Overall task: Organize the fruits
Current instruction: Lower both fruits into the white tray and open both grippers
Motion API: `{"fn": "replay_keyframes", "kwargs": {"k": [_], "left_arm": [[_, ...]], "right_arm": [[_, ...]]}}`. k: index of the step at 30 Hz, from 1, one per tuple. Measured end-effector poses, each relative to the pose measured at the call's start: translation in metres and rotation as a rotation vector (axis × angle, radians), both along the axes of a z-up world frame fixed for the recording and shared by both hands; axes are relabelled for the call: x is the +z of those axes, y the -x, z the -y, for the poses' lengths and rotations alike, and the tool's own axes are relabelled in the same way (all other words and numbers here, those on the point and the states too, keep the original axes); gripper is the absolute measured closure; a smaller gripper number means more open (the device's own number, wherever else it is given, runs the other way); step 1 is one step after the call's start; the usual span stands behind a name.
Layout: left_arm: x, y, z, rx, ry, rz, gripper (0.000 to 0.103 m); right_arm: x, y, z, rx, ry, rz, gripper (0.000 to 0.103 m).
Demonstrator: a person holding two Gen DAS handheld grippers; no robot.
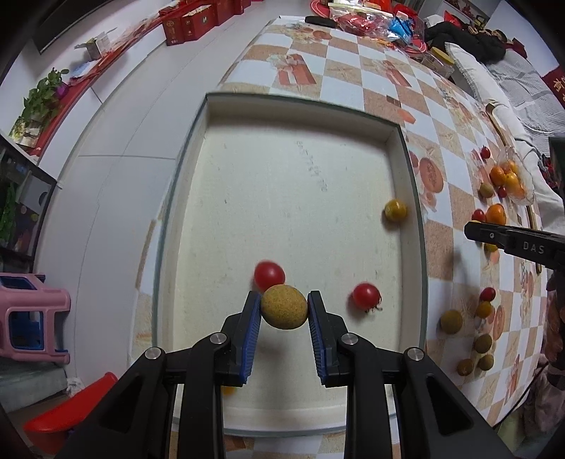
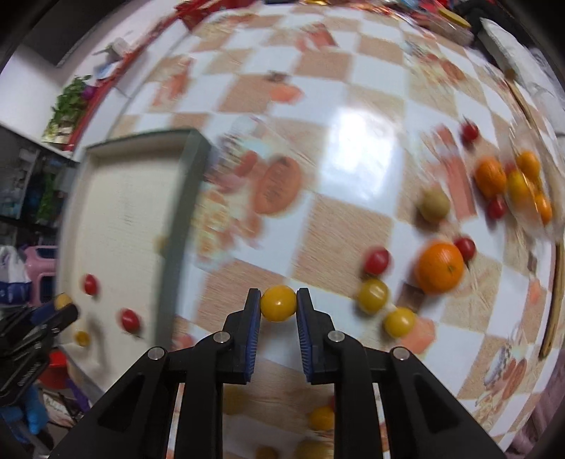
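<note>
My left gripper point(image 1: 284, 306) is shut on a brown speckled round fruit point(image 1: 284, 308), held above the white foam tray point(image 1: 399, 141). In the tray lie two red cherry tomatoes point(image 1: 269, 274) point(image 1: 366, 296) and a yellow-brown fruit point(image 1: 395, 210). My right gripper point(image 2: 279, 304) is shut on a yellow cherry tomato point(image 2: 279, 303) above the checkered tablecloth point(image 2: 363, 155), right of the tray point(image 2: 183, 183). The right gripper also shows in the left wrist view point(image 1: 512, 240). Loose fruit lies on the table: an orange point(image 2: 439, 266), yellow tomatoes point(image 2: 372, 296), red tomatoes point(image 2: 377, 260).
A clear bowl of oranges point(image 2: 526, 183) stands at the table's right. More brown fruits point(image 1: 451, 321) lie right of the tray. A pink stool point(image 1: 28, 317) and a red seat point(image 1: 70, 413) stand on the floor to the left. Packets and boxes point(image 1: 370, 17) crowd the far end.
</note>
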State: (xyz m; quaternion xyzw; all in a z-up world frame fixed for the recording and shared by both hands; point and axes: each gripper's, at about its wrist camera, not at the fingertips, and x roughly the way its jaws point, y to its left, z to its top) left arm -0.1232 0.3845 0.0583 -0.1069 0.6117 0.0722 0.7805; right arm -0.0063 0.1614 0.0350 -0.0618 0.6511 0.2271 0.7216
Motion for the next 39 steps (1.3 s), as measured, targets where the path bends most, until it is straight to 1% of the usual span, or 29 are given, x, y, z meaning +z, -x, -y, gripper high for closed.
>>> {"fn": "replay_keyframes", "kwargs": {"k": [4,7,12,14,16,18,21,25,27,28,29,30,31,32,33,34,35,37,39], "left_arm": [[0.002,-0.017,-0.011,0.014,-0.025,0.014,0.075],[-0.004,-0.033,-0.019,0.031,-0.036,0.006,0.075],[-0.023,-0.051,-0.023,0.034,-0.062,-0.024,0.075],[-0.029,-0.056,-0.023,0.029,-0.056,-0.032,0.075],[-0.032,-0.059,-0.022,0.022,-0.061,-0.034,0.075],[-0.034,-0.061,-0.02,0.007,-0.075,-0.032,0.075],[-0.037,-0.063,-0.017,-0.012,-0.076,-0.038,0.074],[-0.04,-0.065,-0.015,-0.013,-0.068,-0.054,0.074],[-0.04,-0.065,-0.016,-0.01,-0.063,-0.056,0.074],[-0.04,-0.065,-0.016,-0.009,-0.058,-0.056,0.074],[-0.04,-0.065,-0.016,-0.009,-0.051,-0.058,0.063],[-0.04,-0.064,-0.017,-0.007,-0.049,-0.059,0.049],[-0.036,-0.063,-0.017,0.004,-0.06,-0.039,0.026],[-0.032,-0.062,-0.016,0.011,-0.075,-0.013,0.024],[-0.027,-0.061,-0.014,0.01,-0.082,0.005,0.024],[-0.026,-0.062,-0.013,0.005,-0.076,0.003,0.024],[-0.025,-0.062,-0.012,0.001,-0.071,-0.003,0.024],[-0.023,-0.061,-0.008,-0.008,-0.085,-0.009,0.024],[-0.019,-0.059,-0.006,-0.013,-0.089,-0.011,0.024]], "right_arm": [[0.018,-0.009,-0.035,0.046,-0.069,0.015,0.081],[0.021,-0.018,-0.07,0.079,-0.101,0.011,0.081],[0.006,-0.016,-0.107,0.109,-0.091,-0.008,0.081],[-0.005,-0.02,-0.118,0.119,-0.076,-0.019,0.081],[-0.016,-0.021,-0.124,0.124,-0.061,-0.028,0.081],[-0.023,-0.022,-0.128,0.13,-0.048,-0.036,0.081],[-0.031,-0.021,-0.134,0.145,-0.019,-0.05,0.08],[-0.036,-0.022,-0.145,0.165,-0.009,-0.048,0.079],[-0.035,-0.022,-0.146,0.167,-0.017,-0.052,0.077],[-0.034,-0.022,-0.144,0.163,-0.025,-0.055,0.072],[-0.032,-0.023,-0.144,0.158,-0.035,-0.055,0.061],[-0.029,-0.023,-0.143,0.156,-0.048,-0.052,0.053],[-0.022,-0.022,-0.14,0.157,-0.063,-0.046,0.036],[-0.018,-0.022,-0.138,0.156,-0.07,-0.036,0.025],[-0.013,-0.021,-0.136,0.154,-0.071,-0.022,0.021],[-0.008,-0.022,-0.134,0.147,-0.072,-0.004,0.021],[-0.005,-0.023,-0.131,0.137,-0.078,-0.002,0.021],[0.0,-0.025,-0.123,0.112,-0.087,-0.008,0.02],[0.006,-0.027,-0.113,0.084,-0.096,-0.006,0.016]]}}
